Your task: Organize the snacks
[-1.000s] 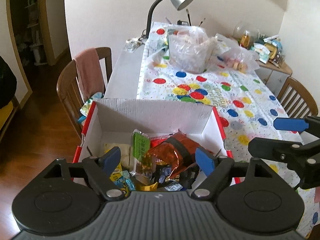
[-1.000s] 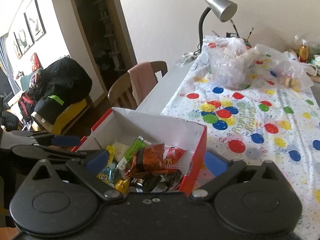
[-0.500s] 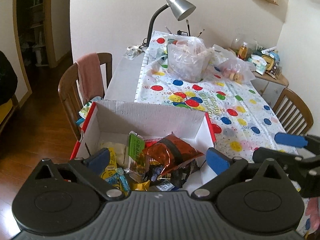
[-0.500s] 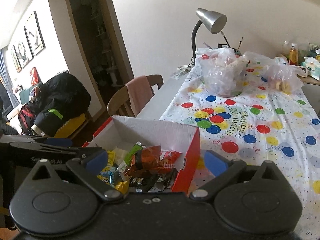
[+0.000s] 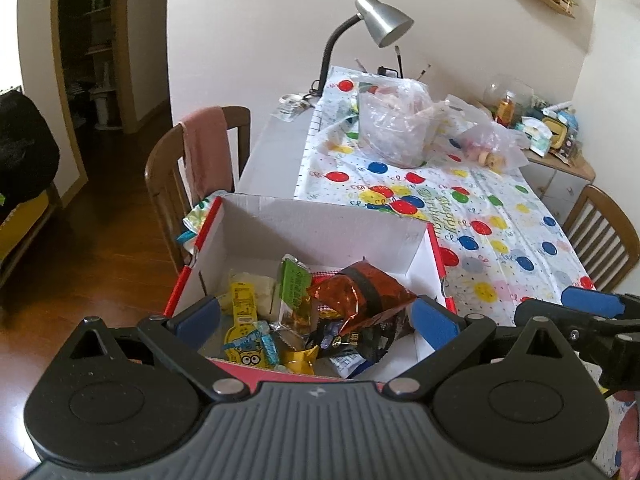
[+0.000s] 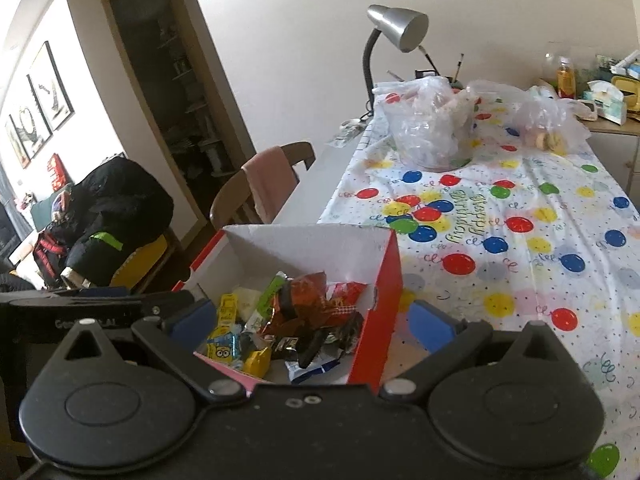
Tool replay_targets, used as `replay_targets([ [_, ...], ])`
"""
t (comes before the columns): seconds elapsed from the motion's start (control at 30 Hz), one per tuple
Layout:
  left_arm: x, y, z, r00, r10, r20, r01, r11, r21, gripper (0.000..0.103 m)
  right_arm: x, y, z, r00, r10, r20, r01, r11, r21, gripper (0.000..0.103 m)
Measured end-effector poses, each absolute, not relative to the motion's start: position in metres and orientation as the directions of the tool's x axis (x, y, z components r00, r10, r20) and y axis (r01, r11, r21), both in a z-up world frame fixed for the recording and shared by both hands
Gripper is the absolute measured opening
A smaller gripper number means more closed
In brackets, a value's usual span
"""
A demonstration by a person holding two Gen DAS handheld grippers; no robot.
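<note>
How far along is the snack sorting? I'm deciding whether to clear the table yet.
Done: many packets already sit piled in the red-and-white box, including an orange foil bag and a green packet. In hand: nothing; the left claw and right claw are both open above the box. Left: two clear plastic bags at the table's far end, contents unclear.

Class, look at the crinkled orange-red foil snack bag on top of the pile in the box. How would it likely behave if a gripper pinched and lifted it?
The orange-red foil snack bag looks creased and puffy, so it would probably crumple rather than stay stiff. Its glossy film may slip between fingers. It lies atop loose wrappers in the cardboard box, so it likely lifts away lightly.
</note>
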State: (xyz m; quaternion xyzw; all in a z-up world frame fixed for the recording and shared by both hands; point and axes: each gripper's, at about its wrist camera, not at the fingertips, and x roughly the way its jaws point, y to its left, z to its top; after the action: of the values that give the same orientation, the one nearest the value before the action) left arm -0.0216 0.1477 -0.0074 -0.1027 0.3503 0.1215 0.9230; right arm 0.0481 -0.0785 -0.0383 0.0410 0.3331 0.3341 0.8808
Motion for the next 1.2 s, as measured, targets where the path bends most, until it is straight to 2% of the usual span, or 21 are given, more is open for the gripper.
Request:
replay_targets([
  [1.2, -0.031, 0.138, -0.002, 0.735, 0.159, -0.659, -0.281, 0.956, -0.083, 0.103, 0.038, -0.078, -0.039, 0.582, 0.589, -0.561, -0.532, 0.797, 0.286, 0.103],
])
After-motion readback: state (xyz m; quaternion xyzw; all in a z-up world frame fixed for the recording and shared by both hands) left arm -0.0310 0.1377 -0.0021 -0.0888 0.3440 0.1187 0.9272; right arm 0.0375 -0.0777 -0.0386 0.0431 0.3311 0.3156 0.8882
